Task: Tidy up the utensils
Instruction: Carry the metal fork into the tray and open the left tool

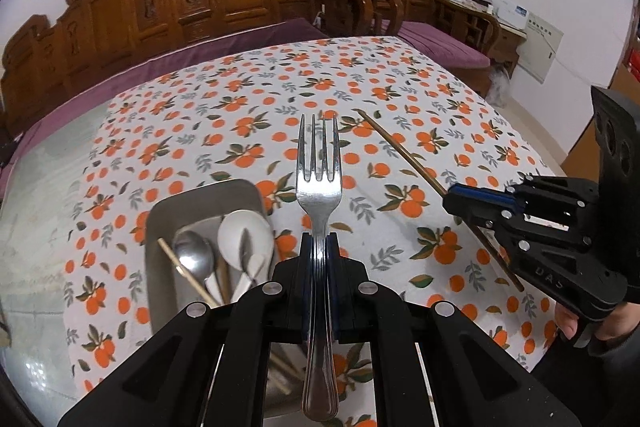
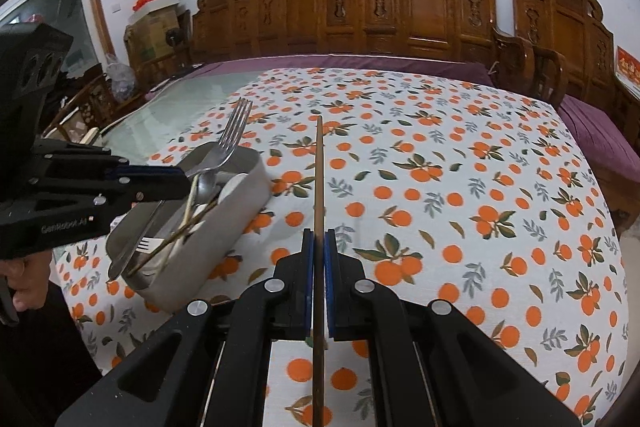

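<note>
My left gripper (image 1: 319,241) is shut on a steel fork (image 1: 319,187), tines pointing away, held above the tablecloth beside the metal tray (image 1: 160,219). In the right wrist view the same fork (image 2: 234,139) hangs over the tray (image 2: 240,207) with the left gripper (image 2: 182,183) clamped on its handle. My right gripper (image 2: 319,239) is shut on a brown chopstick (image 2: 319,167) that points straight ahead; it shows in the left wrist view as a chopstick (image 1: 400,147) in the right gripper (image 1: 450,197). The tray holds a steel spoon (image 1: 194,257), a white spoon (image 1: 244,235) and chopsticks (image 1: 184,269).
The table wears a cloth (image 2: 460,187) printed with oranges; bare glass (image 2: 180,107) shows at its left end. Carved wooden benches (image 2: 400,7) with purple cushions (image 1: 440,43) line the far side. Cardboard boxes (image 2: 156,11) stand in the left corner.
</note>
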`<control>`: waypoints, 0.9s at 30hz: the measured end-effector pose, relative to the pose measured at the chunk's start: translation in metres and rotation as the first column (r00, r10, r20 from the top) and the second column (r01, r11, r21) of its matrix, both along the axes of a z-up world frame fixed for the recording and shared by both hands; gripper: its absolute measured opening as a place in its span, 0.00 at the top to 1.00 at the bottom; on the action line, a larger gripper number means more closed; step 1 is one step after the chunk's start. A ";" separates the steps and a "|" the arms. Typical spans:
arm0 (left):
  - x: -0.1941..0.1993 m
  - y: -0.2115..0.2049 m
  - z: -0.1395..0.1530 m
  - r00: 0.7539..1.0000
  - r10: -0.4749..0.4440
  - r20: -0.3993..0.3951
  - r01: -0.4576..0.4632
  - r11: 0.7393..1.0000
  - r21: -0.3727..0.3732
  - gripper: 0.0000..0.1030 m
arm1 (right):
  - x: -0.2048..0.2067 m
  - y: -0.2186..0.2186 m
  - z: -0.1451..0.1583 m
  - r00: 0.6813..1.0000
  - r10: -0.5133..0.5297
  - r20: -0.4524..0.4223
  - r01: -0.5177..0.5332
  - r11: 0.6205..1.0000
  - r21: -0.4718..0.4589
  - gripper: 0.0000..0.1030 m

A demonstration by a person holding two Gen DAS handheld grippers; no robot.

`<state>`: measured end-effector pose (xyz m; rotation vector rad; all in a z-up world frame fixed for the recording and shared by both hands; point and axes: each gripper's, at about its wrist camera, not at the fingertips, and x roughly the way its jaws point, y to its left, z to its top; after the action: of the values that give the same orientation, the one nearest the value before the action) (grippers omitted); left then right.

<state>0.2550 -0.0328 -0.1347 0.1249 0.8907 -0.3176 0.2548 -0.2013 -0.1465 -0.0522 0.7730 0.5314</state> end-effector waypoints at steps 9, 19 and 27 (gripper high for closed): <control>0.006 0.037 -0.006 0.997 0.075 -0.005 -0.075 0.997 0.009 0.94 | -0.006 0.011 0.002 0.999 0.031 0.007 -0.031 1.000 0.000 0.94; 0.016 0.075 -0.040 0.987 0.159 -0.039 -0.157 0.987 0.036 0.94 | -0.010 0.020 0.001 0.999 0.050 0.005 -0.050 0.999 0.001 0.94; 0.023 0.087 -0.062 0.979 0.191 -0.075 -0.190 0.982 0.018 0.94 | -0.011 0.028 -0.002 0.998 0.063 -0.013 -0.063 0.998 0.003 0.94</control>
<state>0.2777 0.0539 -0.1970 0.0366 0.9723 -0.1400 0.2439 -0.1728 -0.1489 -0.0710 0.7856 0.5929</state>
